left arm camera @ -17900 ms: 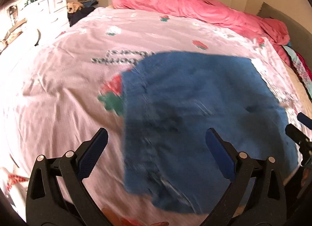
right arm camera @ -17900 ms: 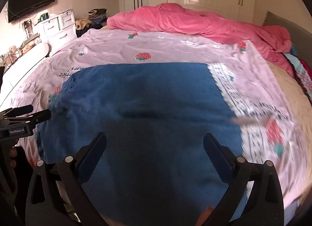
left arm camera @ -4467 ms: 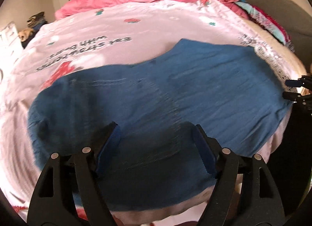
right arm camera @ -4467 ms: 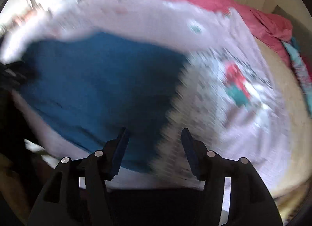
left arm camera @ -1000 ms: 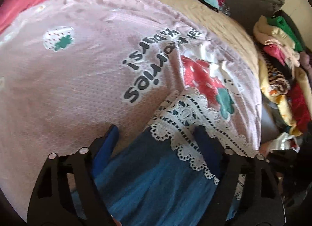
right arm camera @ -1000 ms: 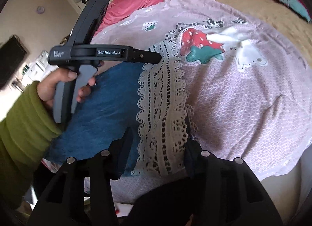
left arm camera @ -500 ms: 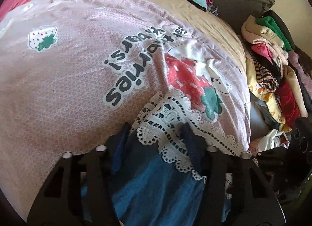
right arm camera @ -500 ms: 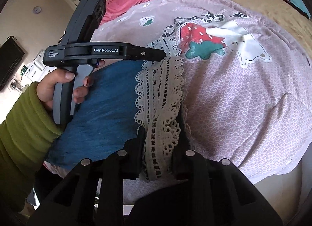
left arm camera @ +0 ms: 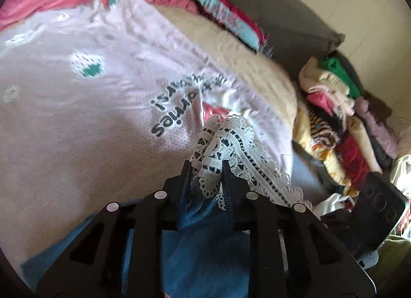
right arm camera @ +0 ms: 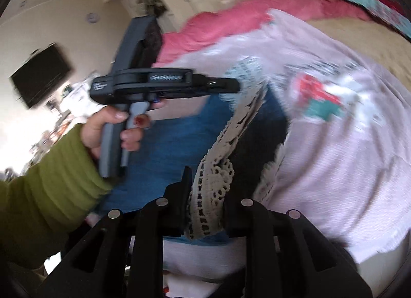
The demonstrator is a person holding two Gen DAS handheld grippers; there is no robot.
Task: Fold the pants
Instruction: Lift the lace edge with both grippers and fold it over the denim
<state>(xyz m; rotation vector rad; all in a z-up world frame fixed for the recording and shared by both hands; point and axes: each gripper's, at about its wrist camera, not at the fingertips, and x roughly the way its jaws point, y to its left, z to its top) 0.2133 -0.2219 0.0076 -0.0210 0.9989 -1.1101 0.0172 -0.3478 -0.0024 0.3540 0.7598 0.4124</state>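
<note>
While both of our grippers are on the same cloth, there's really just one task item to count: one pair of blue pants (left arm camera: 205, 254), soft denim-looking fabric with a white crocheted lace hem (left arm camera: 226, 143), full of little holes and scalloped along the edge. It lies at the near edge of the bed (left arm camera: 77, 118), partly pulled up off it.

Going left to right in the right wrist view: one green ribbed sleeve (right arm camera: 43, 195), one hand (right arm camera: 113, 123) with red nails wrapped around the grey handle, and the left gripper (right arm camera: 232, 85) reaching sideways to the upper end of the lace strip. Its jaws have just been closing, and in the left wrist view they're clenched on a bunched wad of lace and blue cloth.

Then the right gripper (right arm camera: 205, 192), black, two fingers; its jaws have just been closing too and now pinch the lower end of the lace band, which runs taut between the two grips.

Under it all there's one pink bedsheet (right arm camera: 334, 156), waffle-textured, with strawberry prints and dark lettering, and one pink quilt (right arm camera: 231, 25) crumpled at the far end. Off to the right of the bed in the left wrist view there's one messy heap of clothes (left arm camera: 339, 123).
</note>
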